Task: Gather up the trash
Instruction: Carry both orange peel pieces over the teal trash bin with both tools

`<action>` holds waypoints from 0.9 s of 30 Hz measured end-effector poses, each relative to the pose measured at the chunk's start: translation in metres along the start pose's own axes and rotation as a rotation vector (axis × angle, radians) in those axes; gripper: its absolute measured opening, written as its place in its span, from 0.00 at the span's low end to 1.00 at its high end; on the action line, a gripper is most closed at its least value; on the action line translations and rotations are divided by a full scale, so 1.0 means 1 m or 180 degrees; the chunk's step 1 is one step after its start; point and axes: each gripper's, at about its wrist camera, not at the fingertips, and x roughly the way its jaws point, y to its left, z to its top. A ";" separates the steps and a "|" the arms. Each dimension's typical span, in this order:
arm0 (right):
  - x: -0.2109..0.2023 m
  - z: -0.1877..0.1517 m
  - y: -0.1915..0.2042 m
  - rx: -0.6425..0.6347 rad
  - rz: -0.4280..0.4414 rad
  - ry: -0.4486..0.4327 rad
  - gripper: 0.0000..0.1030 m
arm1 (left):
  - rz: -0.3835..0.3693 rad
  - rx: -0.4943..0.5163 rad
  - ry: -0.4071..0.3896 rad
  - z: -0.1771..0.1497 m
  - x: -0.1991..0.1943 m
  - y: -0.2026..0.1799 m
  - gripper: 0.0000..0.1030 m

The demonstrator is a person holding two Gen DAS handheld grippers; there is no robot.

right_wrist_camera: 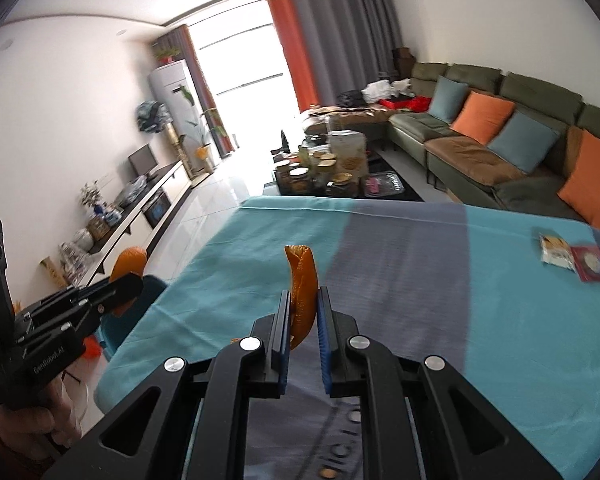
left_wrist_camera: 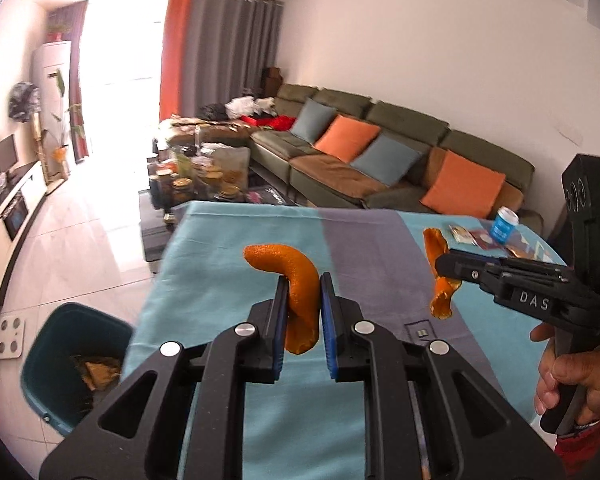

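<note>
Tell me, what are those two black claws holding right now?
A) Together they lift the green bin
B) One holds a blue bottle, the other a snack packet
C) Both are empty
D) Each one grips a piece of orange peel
D: the left claw pinches a curled piece of orange peel, and the right claw pinches another peel strip, both lifted above the table.

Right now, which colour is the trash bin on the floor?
Dark teal. The bin shows best in the left wrist view, beside the table.
</note>
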 end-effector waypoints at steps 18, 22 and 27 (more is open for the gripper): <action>0.046 0.021 0.099 -0.0663 0.0451 0.0187 0.11 | 0.0631 -0.0334 -0.0200 -0.014 -0.082 0.103 0.16; 0.059 0.026 0.128 -0.0838 0.0567 0.0248 0.11 | 0.0767 -0.0427 -0.0173 -0.021 -0.090 0.121 0.16; 0.080 0.027 0.155 -0.1001 0.0684 0.0357 0.11 | 0.0918 -0.0548 -0.0115 -0.034 -0.101 0.150 0.16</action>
